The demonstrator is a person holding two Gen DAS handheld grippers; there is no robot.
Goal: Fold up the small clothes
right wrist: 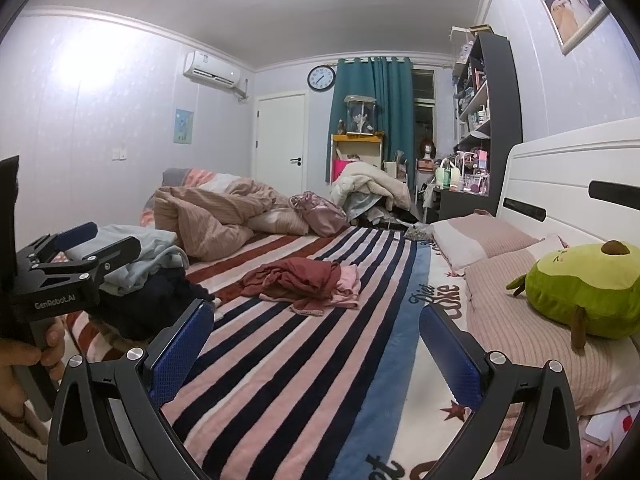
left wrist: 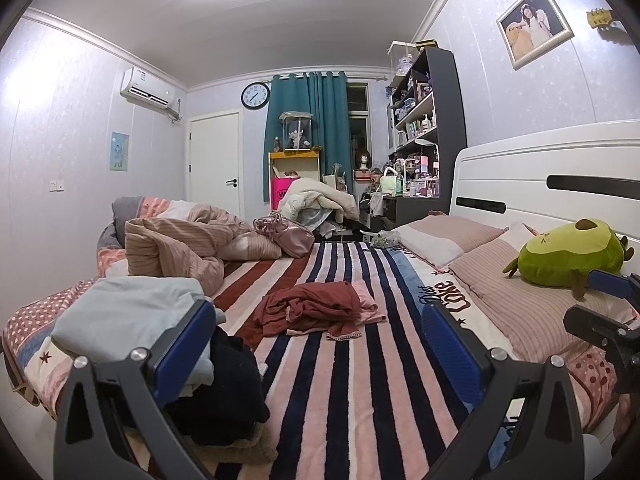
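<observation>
Both tongs are hanging released and empty: left tongs [left wrist: 316,344], right tongs [right wrist: 316,344]. The crumpled red garment [left wrist: 310,306] is lying mid-frame on the striped bed [left wrist: 360,380], ungrasped. Folding is seemingly just starting; next comes reaching forward and pinching its edges.

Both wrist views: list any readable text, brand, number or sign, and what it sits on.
"GenRobot.AI" on the body of the left gripper, seen from the right wrist view.
"Diet Coke" in script on the striped blanket.
More large letters at the blanket's near edge: cut off, unreadable.
White lettering on the pink bag: partly hidden, unreadable.
Wall clock: numerals too small.
Air conditioner badge: blurred.
Shelf bottle labels: too small.
</observation>
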